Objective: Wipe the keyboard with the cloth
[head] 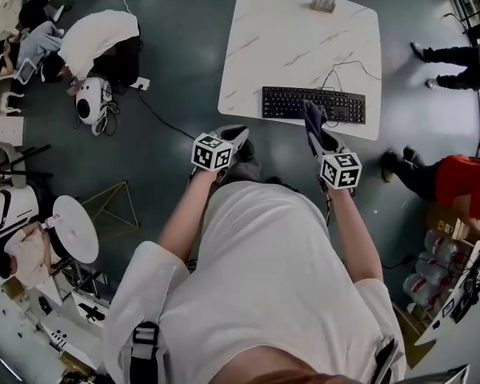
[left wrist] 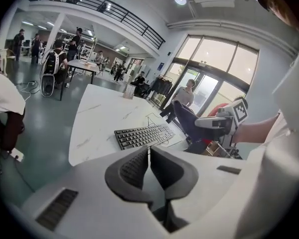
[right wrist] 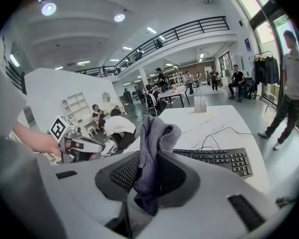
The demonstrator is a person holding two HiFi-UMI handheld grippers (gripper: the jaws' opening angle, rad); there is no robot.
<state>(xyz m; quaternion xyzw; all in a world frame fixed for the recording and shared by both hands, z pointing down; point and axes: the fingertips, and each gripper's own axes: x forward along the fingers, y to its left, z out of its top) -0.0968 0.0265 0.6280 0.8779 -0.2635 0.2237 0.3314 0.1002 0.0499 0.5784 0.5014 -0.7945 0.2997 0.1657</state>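
White marble-patterned table (head: 304, 46): rounded corners, most of its top bare, the left half and the far part open.

Black keyboard (head: 314, 104): lies flat along the table's near edge, toward the near right corner, its long side parallel to that edge. A thin cable (head: 344, 69) loops from its far side toward the right edge.

Small clear holder (head: 324, 0): stands at the far edge, well apart from the keyboard.

Grey-purple cloth (right wrist: 152, 148): pinched upright between the jaws of the right gripper (right wrist: 149, 158), a fold standing above them and a tail hanging below. In the right gripper view the keyboard lies beyond the cloth, apart from it.

Right gripper, head view (head: 320, 134): held just off the table's near edge in front of the keyboard, jaws clamped on the cloth.

Left gripper (left wrist: 149, 151): jaws together, pads meeting, nothing between them. In the head view (head: 238, 133) it is off the near edge, near the near left corner, clear of the table.

Grey floor (head: 184, 78): open to the left of the table and along the near edge. A standing person (head: 456, 58) and a seated person in red (head: 456, 178) are off the right edge.
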